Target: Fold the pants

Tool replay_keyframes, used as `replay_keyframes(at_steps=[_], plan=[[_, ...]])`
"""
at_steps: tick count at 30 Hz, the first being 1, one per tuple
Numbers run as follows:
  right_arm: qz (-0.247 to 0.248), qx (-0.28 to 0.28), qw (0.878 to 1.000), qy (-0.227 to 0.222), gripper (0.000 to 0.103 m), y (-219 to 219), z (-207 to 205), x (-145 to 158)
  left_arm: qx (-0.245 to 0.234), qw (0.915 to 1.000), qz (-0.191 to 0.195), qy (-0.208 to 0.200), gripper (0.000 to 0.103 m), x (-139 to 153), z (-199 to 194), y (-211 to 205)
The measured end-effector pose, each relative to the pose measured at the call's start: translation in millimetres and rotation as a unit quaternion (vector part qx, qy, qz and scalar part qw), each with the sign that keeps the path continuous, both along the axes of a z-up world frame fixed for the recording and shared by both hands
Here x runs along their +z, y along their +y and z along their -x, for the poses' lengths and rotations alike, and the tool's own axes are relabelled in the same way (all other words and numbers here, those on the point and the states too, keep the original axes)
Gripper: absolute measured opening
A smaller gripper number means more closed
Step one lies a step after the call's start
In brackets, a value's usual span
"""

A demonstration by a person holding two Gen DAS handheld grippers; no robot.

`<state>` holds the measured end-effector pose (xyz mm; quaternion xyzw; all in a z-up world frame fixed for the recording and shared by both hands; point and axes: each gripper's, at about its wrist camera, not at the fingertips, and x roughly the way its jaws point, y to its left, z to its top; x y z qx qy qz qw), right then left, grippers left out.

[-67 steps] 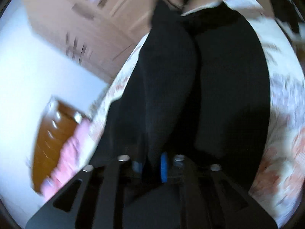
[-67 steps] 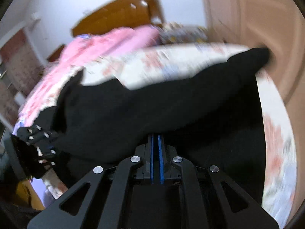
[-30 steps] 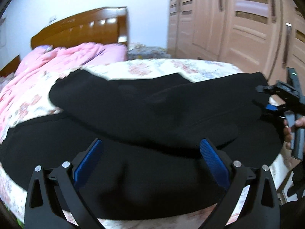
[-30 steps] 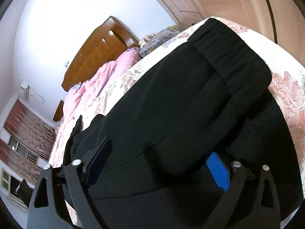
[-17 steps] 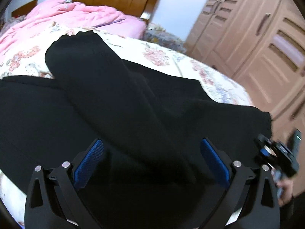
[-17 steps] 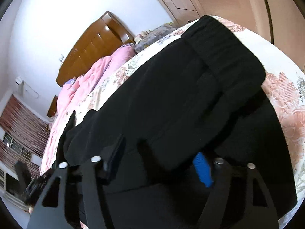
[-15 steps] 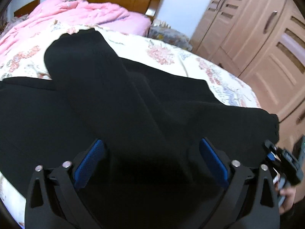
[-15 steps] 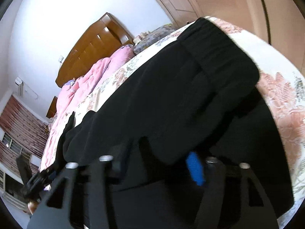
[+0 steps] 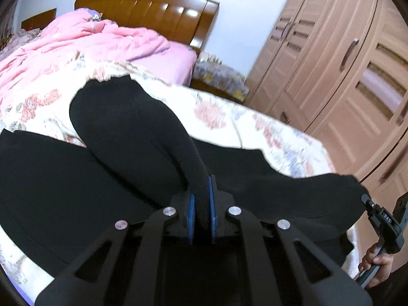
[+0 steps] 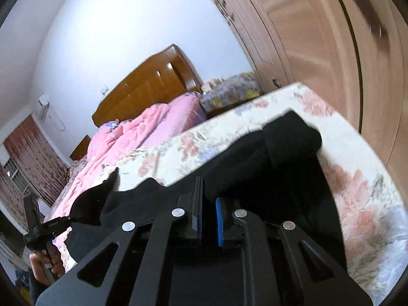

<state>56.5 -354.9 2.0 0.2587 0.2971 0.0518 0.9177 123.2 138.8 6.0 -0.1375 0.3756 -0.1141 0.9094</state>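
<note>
Black pants (image 9: 122,132) lie on a floral bed sheet (image 9: 224,112), one leg folded over the other. My left gripper (image 9: 201,211) is shut on a fold of the upper leg near the front edge. In the right wrist view my right gripper (image 10: 209,219) is shut on the black cloth near the waistband end (image 10: 293,132). Each gripper shows in the other's view: the right one (image 9: 374,214) at the pants' right end, the left one (image 10: 51,227) at their left end.
A pink quilt (image 9: 76,43) is bunched by the brown wooden headboard (image 9: 153,10). A nightstand with a floral cover (image 9: 219,76) stands beside the bed. Tall wooden wardrobe doors (image 9: 344,58) run along the right side, close to the bed's edge.
Both grippers were open over the pants and have now closed on the cloth. The pants' edges are lifted a little off the sheet.
</note>
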Motion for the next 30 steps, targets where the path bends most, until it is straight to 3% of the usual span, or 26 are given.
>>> replay_keyframes(at_steps=[5, 8, 12, 14, 21, 23, 27, 30], plan=[[0.022, 0.01, 0.999, -0.023, 0.013, 6, 49, 26, -0.011, 0.9997, -0.015, -0.017, 0.009, 18, 39, 10], [0.026, 0.006, 1.0, 0.012, 0.013, 12, 73, 3, -0.018, 0.9989, -0.041, 0.012, 0.009, -3, 60, 9], [-0.004, -0.014, 0.996, 0.087, 0.013, 4, 84, -62, -0.025, 0.9945, -0.079, 0.065, 0.009, -55, 71, -2], [-0.01, -0.018, 0.995, 0.099, 0.013, 2, 83, -79, -0.025, 0.9934, -0.092, 0.064, 0.009, -64, 72, -4], [-0.012, -0.007, 0.998, 0.065, 0.013, 0, 91, -54, -0.023, 0.9946, -0.099, 0.022, 0.009, -28, 86, 0], [-0.015, -0.006, 0.998, 0.066, 0.013, 2, 92, -57, -0.022, 0.9943, -0.101, 0.025, 0.009, -30, 83, 1], [-0.033, -0.016, 0.994, 0.104, 0.013, 2, 94, -89, -0.022, 0.9918, -0.104, 0.072, 0.009, -66, 71, 2], [-0.032, -0.018, 0.995, 0.09, 0.013, 3, 97, -77, -0.02, 0.992, -0.113, 0.052, 0.009, -57, 73, -2]])
